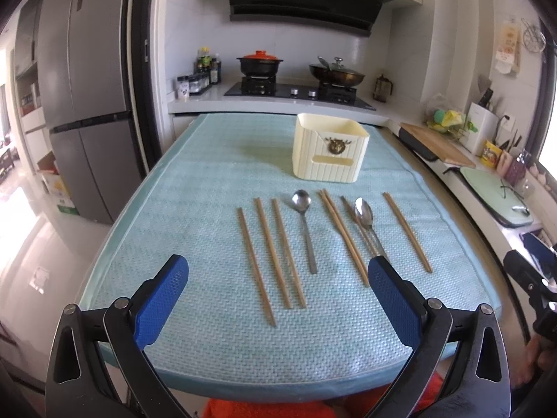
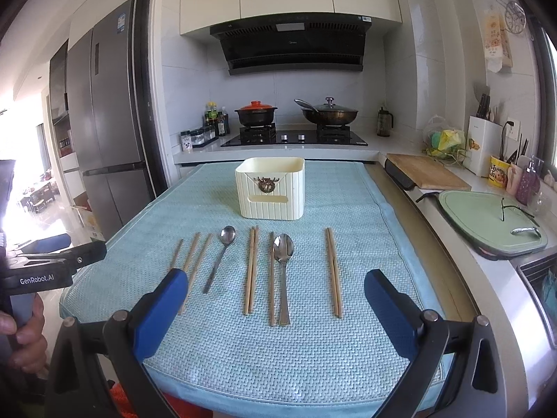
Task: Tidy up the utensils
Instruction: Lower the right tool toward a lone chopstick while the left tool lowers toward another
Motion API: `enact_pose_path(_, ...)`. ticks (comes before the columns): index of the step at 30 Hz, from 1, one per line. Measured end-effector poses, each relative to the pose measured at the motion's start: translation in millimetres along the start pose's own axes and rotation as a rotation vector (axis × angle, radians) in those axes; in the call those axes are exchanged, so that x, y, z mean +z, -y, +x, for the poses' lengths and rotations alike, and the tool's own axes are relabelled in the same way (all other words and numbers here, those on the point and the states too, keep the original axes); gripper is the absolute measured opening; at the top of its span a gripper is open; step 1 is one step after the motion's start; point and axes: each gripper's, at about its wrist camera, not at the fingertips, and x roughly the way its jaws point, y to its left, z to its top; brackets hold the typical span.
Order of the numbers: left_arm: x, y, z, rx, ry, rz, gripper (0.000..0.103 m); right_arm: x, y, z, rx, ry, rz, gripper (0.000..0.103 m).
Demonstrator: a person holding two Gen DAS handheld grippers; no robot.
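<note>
1. The left gripper (image 1: 278, 278) is held wide, with nothing between its blue pads, low over the near edge of the light blue woven mat (image 1: 209, 174).
2. Three thin brown wooden chopsticks (image 1: 266, 254) are laid apart at the left of the row. They are judged light, stiff and prone to rolling; a pinch near mid-length is likely steadiest.
3. A small stainless steel spoon (image 1: 304, 223) lies just to their right, bowl far. It is judged hard and slippery, best taken by its flat handle.
4. Next, a touching pair of wooden chopsticks (image 2: 251, 268) is seen, then a single chopstick (image 2: 271, 278) beside a larger steel spoon (image 2: 283, 268), then a last pair of chopsticks (image 2: 333, 271) at the right.
5. A cream ribbed plastic utensil holder (image 2: 271, 188) stands upright beyond the row, open at the top.
6. The right gripper (image 2: 276, 289) is likewise spread wide and empty, near the mat's front edge.
</note>
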Motion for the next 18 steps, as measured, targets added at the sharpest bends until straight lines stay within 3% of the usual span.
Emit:
enact_pose_path(13, 0, -50, 116, 0.085, -0.173, -0.070, 0.102, -5, 75, 52, -0.115, -0.087, 0.084, 0.103)
enact_pose_path(18, 3, -52, 159, 0.090, -0.224, -0.072, 0.102, -12, 101, 108, -0.100, -0.178, 0.024, 0.100)
